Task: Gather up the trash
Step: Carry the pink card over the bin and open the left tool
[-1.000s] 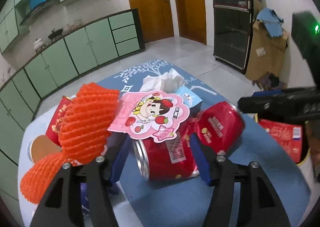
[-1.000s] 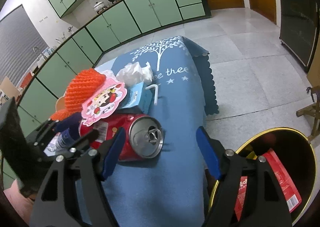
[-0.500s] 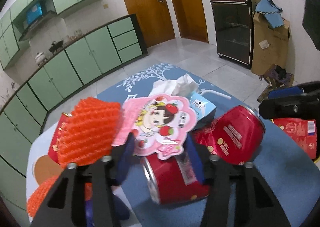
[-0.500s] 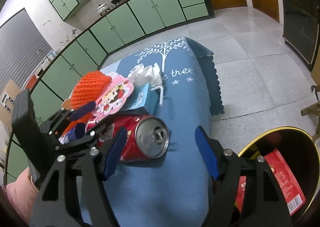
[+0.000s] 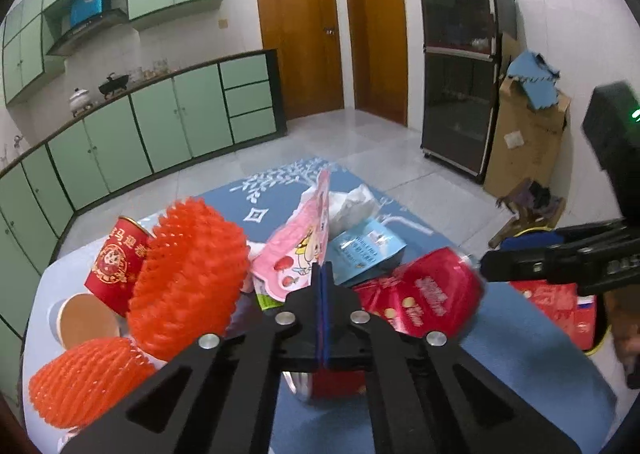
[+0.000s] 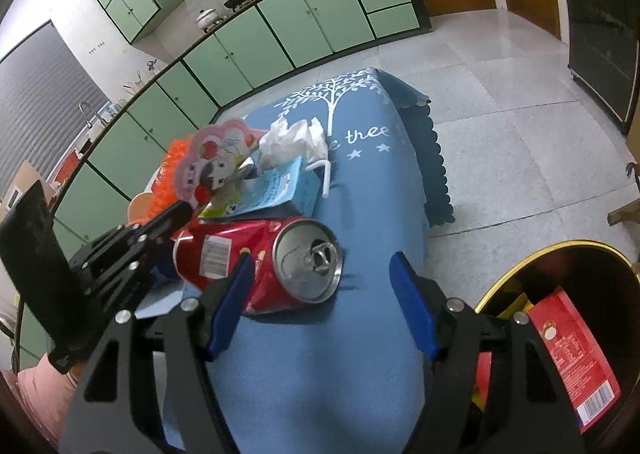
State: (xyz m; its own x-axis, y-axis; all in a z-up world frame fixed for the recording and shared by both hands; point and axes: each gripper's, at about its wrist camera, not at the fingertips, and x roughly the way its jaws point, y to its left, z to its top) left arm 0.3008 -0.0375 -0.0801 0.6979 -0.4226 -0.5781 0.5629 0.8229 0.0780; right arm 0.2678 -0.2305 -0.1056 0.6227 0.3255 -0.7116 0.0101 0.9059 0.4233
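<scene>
Lifted since earlier, pink wrapper (image 5: 298,250) stands edge-up in left gripper's (image 5: 323,274) shut jaws.

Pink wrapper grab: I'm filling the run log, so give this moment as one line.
left hand-held gripper: shut on pink wrapper | right hand-held gripper: open, empty | bin: beside table

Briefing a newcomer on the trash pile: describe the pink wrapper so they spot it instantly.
Start at the blue tablecloth. In its litter pile, behind the red can, stands the pink wrapper, pinched by the shut left tongs. Only it is flower-shaped with a cartoon face.
</scene>
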